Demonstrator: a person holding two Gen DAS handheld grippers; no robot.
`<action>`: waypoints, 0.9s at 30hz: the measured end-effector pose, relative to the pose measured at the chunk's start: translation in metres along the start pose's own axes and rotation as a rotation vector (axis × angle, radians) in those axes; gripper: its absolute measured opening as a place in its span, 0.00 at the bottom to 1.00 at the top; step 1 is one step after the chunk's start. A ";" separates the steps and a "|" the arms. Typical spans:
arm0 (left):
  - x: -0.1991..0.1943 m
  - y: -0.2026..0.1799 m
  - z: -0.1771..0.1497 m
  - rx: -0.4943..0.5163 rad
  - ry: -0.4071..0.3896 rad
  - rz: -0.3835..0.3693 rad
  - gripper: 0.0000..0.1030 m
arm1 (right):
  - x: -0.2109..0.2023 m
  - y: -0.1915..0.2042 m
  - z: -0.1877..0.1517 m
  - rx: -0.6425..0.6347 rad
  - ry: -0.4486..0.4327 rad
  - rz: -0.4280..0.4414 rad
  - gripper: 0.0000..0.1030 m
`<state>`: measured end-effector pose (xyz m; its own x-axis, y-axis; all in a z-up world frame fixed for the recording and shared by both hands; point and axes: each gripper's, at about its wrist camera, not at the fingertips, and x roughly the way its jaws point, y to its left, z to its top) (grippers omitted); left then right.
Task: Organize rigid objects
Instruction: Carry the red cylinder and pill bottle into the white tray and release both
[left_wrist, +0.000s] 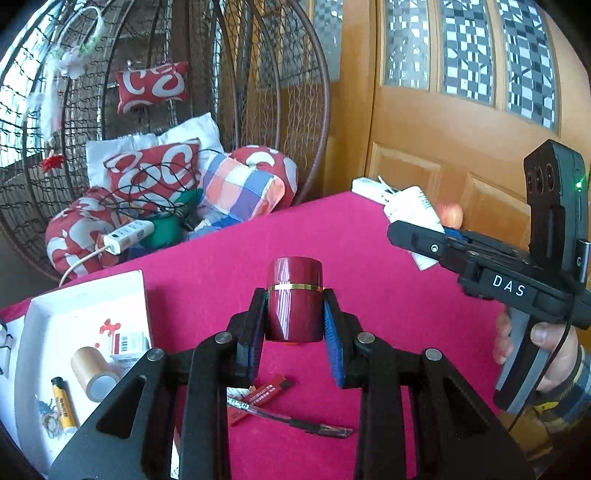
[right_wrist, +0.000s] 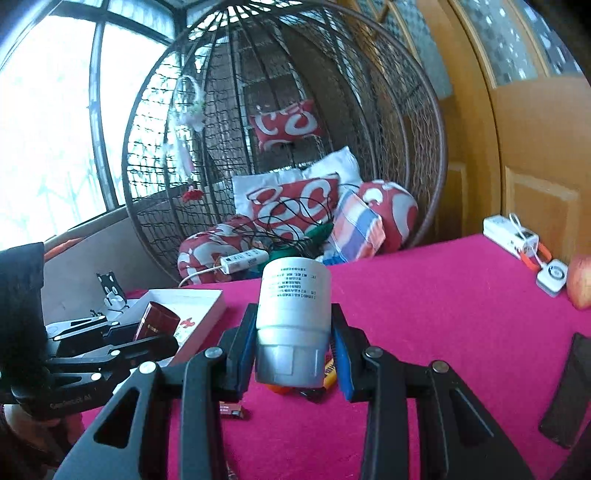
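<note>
Pink bench (left_wrist: 369, 251): left gripper (left_wrist: 294, 314) jaws hold the red canister (left_wrist: 294, 295) upright, nearer the white tray (left_wrist: 85, 295) at the left edge; right gripper (right_wrist: 293, 349) jaws clamp the white bottle (right_wrist: 293, 314).

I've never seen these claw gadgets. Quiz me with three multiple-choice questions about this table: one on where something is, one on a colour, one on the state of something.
1. Where is the gold tape roll?
A. in the white tray
B. on the hanging chair
C. on the floor

2. What colour is the tablecloth?
A. green
B. magenta
C. white

3. What is the left claw doing?
A. hanging open, empty
B. gripping a dark red cylinder with a gold band
C. holding a pen

Answers: 1 A, it lies inside the tray; 2 B, the cloth is bright pink-red; 3 B, both pads press its sides.
</note>
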<state>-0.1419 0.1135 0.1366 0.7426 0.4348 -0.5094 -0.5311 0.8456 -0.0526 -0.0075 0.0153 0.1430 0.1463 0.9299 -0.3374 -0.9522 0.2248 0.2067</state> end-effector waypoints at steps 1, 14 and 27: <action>-0.003 0.001 -0.001 -0.005 -0.002 -0.002 0.28 | -0.002 0.003 0.001 -0.006 -0.005 0.005 0.35; -0.032 0.007 -0.014 -0.068 -0.066 0.052 0.28 | -0.017 0.032 0.002 -0.051 -0.019 0.042 0.35; -0.059 0.031 -0.024 -0.124 -0.114 0.094 0.28 | -0.015 0.070 0.002 -0.125 0.004 0.091 0.35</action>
<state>-0.2118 0.1067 0.1447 0.7253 0.5481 -0.4164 -0.6410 0.7583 -0.1184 -0.0761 0.0180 0.1642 0.0570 0.9437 -0.3258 -0.9875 0.1013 0.1208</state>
